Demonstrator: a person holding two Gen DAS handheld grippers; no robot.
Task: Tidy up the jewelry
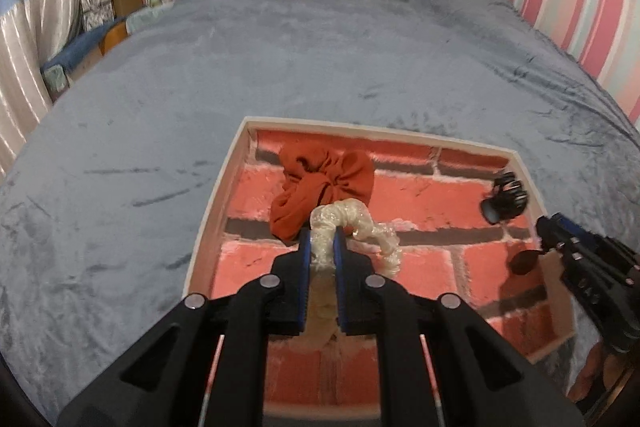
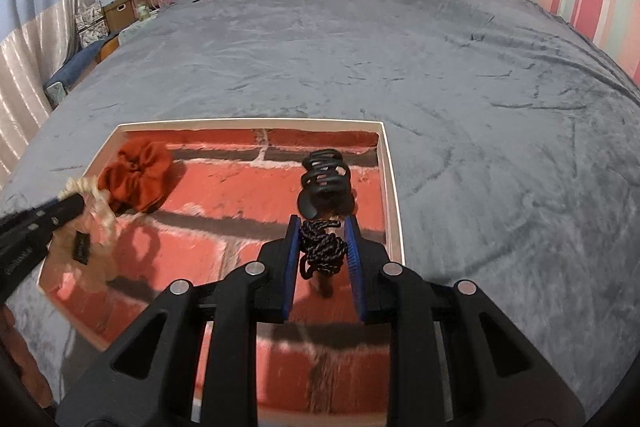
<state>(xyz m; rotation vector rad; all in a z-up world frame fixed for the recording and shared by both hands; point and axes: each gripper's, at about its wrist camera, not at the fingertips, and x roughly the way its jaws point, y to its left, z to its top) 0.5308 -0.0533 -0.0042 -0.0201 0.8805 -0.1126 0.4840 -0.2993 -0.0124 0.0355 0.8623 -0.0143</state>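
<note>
The cream scrunchie [image 1: 356,227] in my left gripper [image 1: 322,239] was soft, feather-light and springy, I judged, so a pinch through one bunched fold of its ring was the sensible hold, and that was how my nearly closed jaws had it, the rest curling free over the tray. It looked pale, crinkled and slightly glossy. My right gripper [image 2: 323,241] was likewise almost closed, its pads pressing on a knotted black cord tie [image 2: 322,247], flecked, limp and light; I judged it liable to slip unless caught across the knot. Both hung over the brick-patterned tray [image 2: 394,187], where a rust-red scrunchie [image 1: 320,187] lay near the far left corner and a stiff black claw clip [image 2: 324,183] stood just beyond my right fingertips. The tray rested on a grey plush blanket [image 1: 320,59].
</note>
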